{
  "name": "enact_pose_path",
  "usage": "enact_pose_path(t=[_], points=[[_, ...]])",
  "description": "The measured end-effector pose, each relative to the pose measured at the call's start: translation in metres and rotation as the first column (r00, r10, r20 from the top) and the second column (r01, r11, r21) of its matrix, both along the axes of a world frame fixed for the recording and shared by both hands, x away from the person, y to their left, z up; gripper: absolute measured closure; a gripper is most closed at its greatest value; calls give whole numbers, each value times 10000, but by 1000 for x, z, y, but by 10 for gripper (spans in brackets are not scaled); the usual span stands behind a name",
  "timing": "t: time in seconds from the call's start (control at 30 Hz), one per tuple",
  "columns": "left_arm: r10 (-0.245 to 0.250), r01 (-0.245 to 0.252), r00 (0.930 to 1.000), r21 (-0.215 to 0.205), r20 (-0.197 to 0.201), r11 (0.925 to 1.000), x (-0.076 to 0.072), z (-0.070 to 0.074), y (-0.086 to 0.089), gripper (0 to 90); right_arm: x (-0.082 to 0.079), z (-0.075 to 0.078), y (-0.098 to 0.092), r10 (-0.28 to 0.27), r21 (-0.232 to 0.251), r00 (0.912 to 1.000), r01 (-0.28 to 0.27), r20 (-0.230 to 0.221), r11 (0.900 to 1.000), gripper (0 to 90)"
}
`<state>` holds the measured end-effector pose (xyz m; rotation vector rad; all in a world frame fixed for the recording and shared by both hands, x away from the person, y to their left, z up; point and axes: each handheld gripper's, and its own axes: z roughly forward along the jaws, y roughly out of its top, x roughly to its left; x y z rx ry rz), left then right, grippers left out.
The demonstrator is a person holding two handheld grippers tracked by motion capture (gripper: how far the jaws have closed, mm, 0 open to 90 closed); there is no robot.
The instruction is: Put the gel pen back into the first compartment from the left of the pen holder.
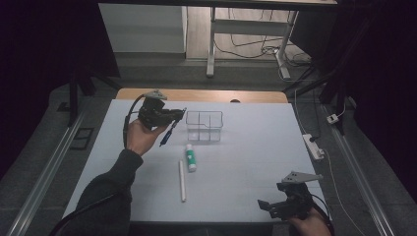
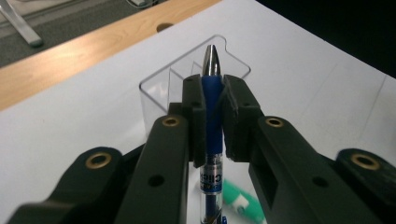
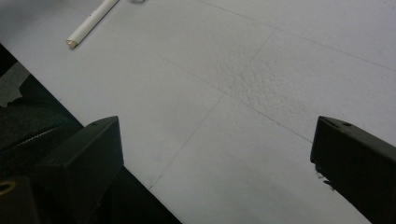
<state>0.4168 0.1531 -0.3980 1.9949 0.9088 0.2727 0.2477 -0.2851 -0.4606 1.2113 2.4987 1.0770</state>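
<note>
My left gripper (image 1: pixel 175 118) is raised over the table's back left and is shut on a blue pen (image 1: pixel 169 132), just left of a clear plastic organiser (image 1: pixel 204 126). In the left gripper view the blue pen (image 2: pixel 213 107) stands clamped between the jaws of the left gripper (image 2: pixel 214 116), silver tip pointing at the clear organiser (image 2: pixel 163 86) beyond. A green and white glue stick (image 1: pixel 190 157) and a white stick (image 1: pixel 182 180) lie mid-table. My right gripper (image 1: pixel 268 206) rests open near the front right edge; in its own view the right gripper (image 3: pixel 217 154) has only bare table between its jaws.
A white board (image 1: pixel 255 147) covers the wooden table (image 1: pixel 196 95). The white stick's end (image 3: pixel 91 23) lies ahead of the right gripper, near the front edge. A power strip (image 1: pixel 313 146) lies on the floor at the right, and a desk frame (image 1: pixel 246 44) stands beyond.
</note>
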Motion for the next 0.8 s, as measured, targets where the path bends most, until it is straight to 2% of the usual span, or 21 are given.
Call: enact_pose_path(t=[0.13, 0.2, 0.27, 0.47, 0.63, 0.8], points=[[-4, 6, 9998, -75, 189, 10000, 10, 3, -8, 804, 0, 0, 0, -23, 22, 10000, 23, 14, 10000, 21], [-179, 180, 9997, -87, 163, 9998, 16, 3, -12, 804, 0, 0, -1, -30, 31, 10000, 30, 28, 10000, 21], [-162, 162, 9994, 7, 292, 9999, 20, 4, -16, 804, 0, 0, -1, -26, 52, 10000, 26, 25, 10000, 21], [-137, 141, 9985, -65, 537, 9999, 32, 6, -25, 804, 0, 0, -1, -25, 83, 10000, 25, 8, 10000, 21], [-340, 340, 9977, -4, 592, 9994, 44, 6, -33, 804, 0, 0, -1, -14, 119, 10000, 14, -2, 9999, 21], [-407, 426, 9965, -244, 734, 9988, 54, 7, -38, 804, 0, 0, -1, -15, 109, 10000, 15, -21, 9999, 21]])
